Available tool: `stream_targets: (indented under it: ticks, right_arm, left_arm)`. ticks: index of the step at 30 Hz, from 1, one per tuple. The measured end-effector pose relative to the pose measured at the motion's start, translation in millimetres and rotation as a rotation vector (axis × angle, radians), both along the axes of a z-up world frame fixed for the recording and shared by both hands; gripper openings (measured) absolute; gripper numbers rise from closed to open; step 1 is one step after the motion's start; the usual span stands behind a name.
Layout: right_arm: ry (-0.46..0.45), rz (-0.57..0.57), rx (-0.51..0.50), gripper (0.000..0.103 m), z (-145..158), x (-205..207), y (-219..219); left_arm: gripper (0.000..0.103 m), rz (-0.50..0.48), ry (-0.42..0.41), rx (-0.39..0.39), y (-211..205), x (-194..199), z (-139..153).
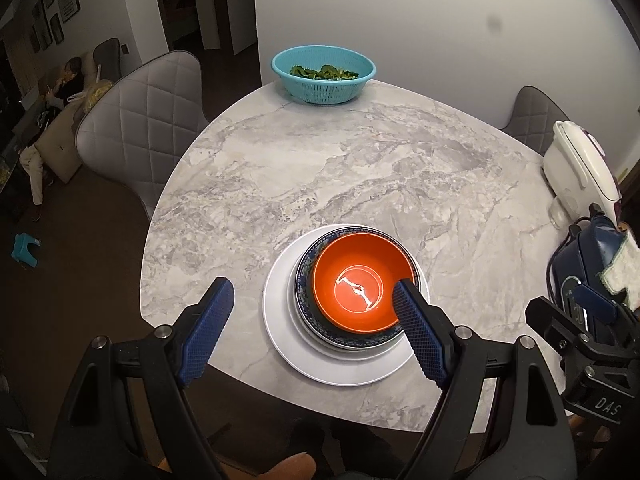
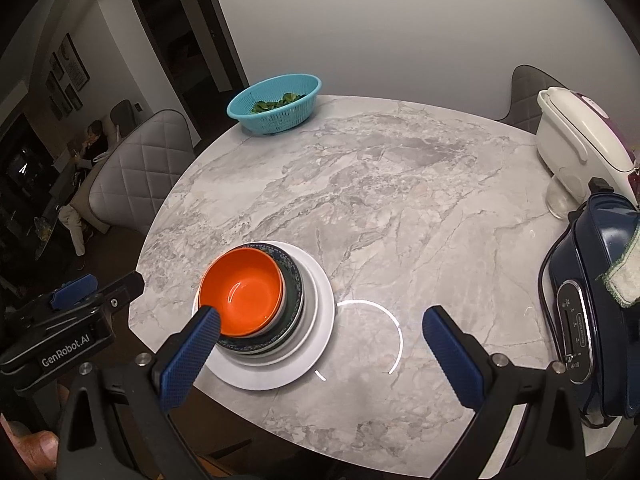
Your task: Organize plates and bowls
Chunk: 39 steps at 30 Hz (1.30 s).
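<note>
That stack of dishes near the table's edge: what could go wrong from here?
The orange bowl tops a patterned bowl on white plates close to the table's near edge, so a nudge might slide the stack off. The left gripper, open, has one finger over the bowl's rim and could tip it.

- I am in a home, in the dining area.
- I see a marble dining table (image 1: 320, 168) with padded grey chairs (image 1: 132, 128) around it.
- A teal colander (image 1: 324, 74) with greens and a white rice cooker (image 2: 576, 140) stand on it.
- Framed pictures (image 1: 52, 12) hang on the wall behind.
</note>
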State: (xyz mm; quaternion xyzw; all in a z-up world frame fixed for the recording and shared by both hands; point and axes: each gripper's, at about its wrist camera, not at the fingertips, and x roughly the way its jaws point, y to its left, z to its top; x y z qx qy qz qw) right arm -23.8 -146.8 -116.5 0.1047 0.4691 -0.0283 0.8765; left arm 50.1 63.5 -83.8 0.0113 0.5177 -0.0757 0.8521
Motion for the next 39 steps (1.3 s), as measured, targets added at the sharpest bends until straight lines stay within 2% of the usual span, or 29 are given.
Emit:
stream_targets:
  ticks: [9, 12, 18, 19, 20, 24, 32, 35, 39]
  right_arm:
    - [-0.003, -0.018, -0.029, 0.103, 3, -4, 5]
    - [0.002, -0.018, -0.031, 0.103, 2, -4, 7]
    - [0.0, -0.018, -0.031, 0.103, 2, -4, 9]
    - [-0.003, -0.018, -0.03, 0.103, 2, -5, 9]
    - [-0.004, -0.018, -0.03, 0.103, 3, -4, 9]
    - [-0.013, -0.021, -0.029, 0.103, 5, -4, 10]
    - [-0.018, -0.017, -0.029, 0.103, 6, -2, 11]
    - [-0.017, -0.013, -0.025, 0.103, 6, 0, 11]
    - [-0.016, -0.007, -0.03, 0.103, 5, 3, 15]
  left_arm:
    - [0.081, -0.012, -0.014, 0.025, 2, -5, 4]
    - [0.085, -0.014, -0.008, 0.031, 1, -7, 5]
    - [0.085, -0.03, -0.086, -0.008, 3, -14, 21]
    - [0.088, -0.028, -0.096, -0.001, 3, -14, 24]
    - [0.103, -0.027, -0.088, 0.016, 3, -12, 23]
    - [0.103, -0.023, -0.08, 0.082, -1, -10, 20]
    - [0.103, 0.005, -0.086, 0.117, 0, 0, 20]
    - [0.103, -0.008, -0.056, 0.078, 1, 3, 18]
    - [0.103, 0.01, -0.05, 0.079, 4, 2, 15]
